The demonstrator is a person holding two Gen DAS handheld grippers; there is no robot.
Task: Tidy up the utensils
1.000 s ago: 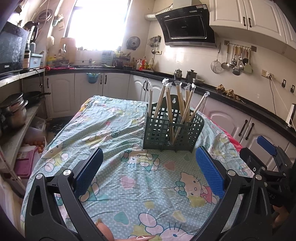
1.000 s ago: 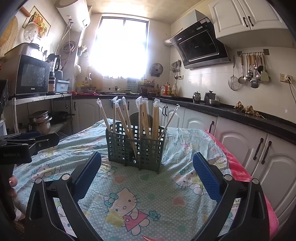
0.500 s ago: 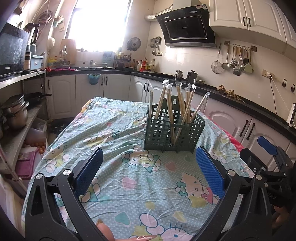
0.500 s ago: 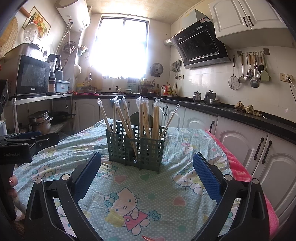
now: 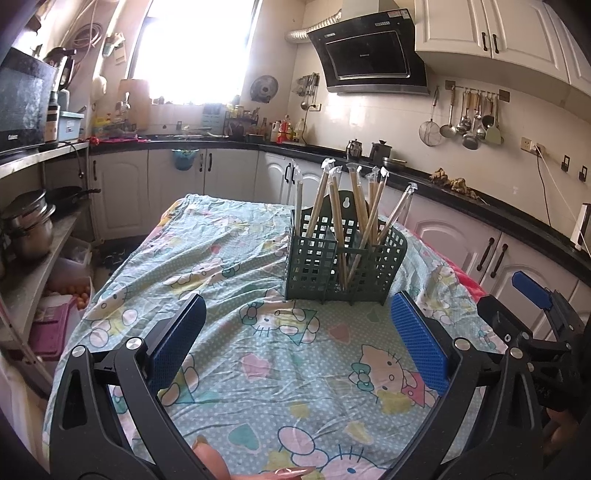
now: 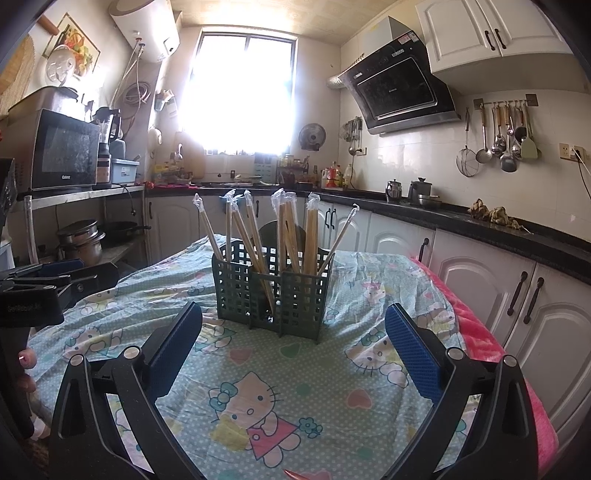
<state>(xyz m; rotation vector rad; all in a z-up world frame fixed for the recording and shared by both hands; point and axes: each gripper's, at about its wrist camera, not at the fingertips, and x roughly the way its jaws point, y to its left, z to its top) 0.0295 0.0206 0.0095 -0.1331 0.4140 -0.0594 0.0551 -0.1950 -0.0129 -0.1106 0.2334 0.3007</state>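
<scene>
Pretty lived-in kitchen. The surface (image 6: 303, 413) has a pale blue cartoon-cat cloth (image 5: 258, 369) over it, with a pink layer (image 6: 476, 332) peeking out along the 3 o'clock edge. Bright window (image 6: 240, 92) at 12 o'clock, totally blown out. Black range hood (image 6: 402, 92) at about 2 o'clock under white cabinets (image 6: 491, 29), and a rail of ladles and strainers (image 6: 498, 136) hangs on the tiles beside it. Black countertop (image 5: 480, 206) wraps around with two small kettles (image 6: 410, 190) on it. Microwave (image 6: 62, 151) at 9 o'clock on a shelf, stacked pots (image 6: 79, 240) below. White water heater (image 6: 147, 26) up at 11 o'clock.
</scene>
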